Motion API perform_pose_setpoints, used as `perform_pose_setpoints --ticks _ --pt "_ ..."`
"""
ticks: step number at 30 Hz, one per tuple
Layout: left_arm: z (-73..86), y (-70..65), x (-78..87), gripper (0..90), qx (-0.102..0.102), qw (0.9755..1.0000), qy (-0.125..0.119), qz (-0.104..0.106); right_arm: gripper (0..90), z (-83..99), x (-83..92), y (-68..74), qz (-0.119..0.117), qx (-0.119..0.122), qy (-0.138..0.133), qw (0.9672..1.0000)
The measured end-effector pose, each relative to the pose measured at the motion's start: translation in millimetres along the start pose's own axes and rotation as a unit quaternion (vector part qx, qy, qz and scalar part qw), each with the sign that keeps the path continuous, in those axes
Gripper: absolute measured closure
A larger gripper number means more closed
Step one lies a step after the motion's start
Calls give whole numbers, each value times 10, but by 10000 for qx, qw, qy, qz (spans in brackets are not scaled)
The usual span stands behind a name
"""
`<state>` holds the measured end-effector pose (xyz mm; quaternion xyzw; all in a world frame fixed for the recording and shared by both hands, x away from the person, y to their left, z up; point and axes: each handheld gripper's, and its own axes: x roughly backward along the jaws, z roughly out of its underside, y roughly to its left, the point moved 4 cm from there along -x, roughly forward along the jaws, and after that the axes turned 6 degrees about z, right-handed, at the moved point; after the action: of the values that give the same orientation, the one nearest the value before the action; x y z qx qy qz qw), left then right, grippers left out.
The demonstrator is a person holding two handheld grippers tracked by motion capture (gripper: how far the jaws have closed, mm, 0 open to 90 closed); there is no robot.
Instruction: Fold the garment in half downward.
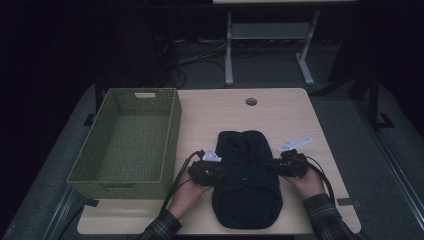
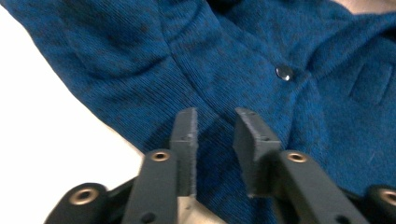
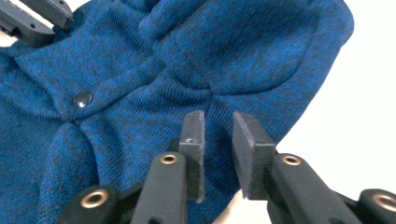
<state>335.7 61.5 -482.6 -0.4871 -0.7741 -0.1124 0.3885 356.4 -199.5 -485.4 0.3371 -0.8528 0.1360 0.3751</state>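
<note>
ribbed blue knit garment (image 2: 140, 60) with metal snap (image 2: 284, 73), seemingly loose between both narrowly parted tools.

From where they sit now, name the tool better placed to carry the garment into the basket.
Left. The left tool sits at the blue garment's edge nearest the green basket; the right tool is on the far side.

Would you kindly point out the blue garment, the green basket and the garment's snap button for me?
blue garment (image 1: 247, 185), high view, on its lower body panel.
green basket (image 1: 172, 135), high view, on its right wall.
snap button (image 2: 284, 73), left gripper view, on the button's face.
</note>
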Motion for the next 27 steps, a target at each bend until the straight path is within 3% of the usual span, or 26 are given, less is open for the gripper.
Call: perform_pose_setpoints --ticks 5,7,10,12,16,19,20,23,27 --pt "-98 74 37 593 24 9999 -107 -28 665 -48 45 -53 51 -66 -192 9998" --pt "-158 104 50 576 30 9998 -169 -51 646 -84 61 -82 105 -58 -111 9999" --pt "-271 157 77 558 8 9996 -251 -163 643 -150 101 -126 128 -110 -255 9995" --pt "-351 204 105 552 2 9990 -362 -254 625 -188 97 -163 126 -137 -181 9997" --pt "-495 327 149 550 54 9976 -576 -371 622 -265 119 -214 123 -171 -336 9992" --pt "-606 425 164 550 85 9961 -738 -480 610 -335 108 -269 134 -158 -285 9994" --pt "-627 452 164 550 94 9958 -758 -510 611 -360 112 -287 131 -185 -391 9990" --pt "-702 576 171 549 173 9944 -852 -594 596 -403 96 -328 166 -165 -320 9992" --pt "-787 727 173 550 251 9926 -939 -732 594 -461 97 -388 171 -209 -463 9986"
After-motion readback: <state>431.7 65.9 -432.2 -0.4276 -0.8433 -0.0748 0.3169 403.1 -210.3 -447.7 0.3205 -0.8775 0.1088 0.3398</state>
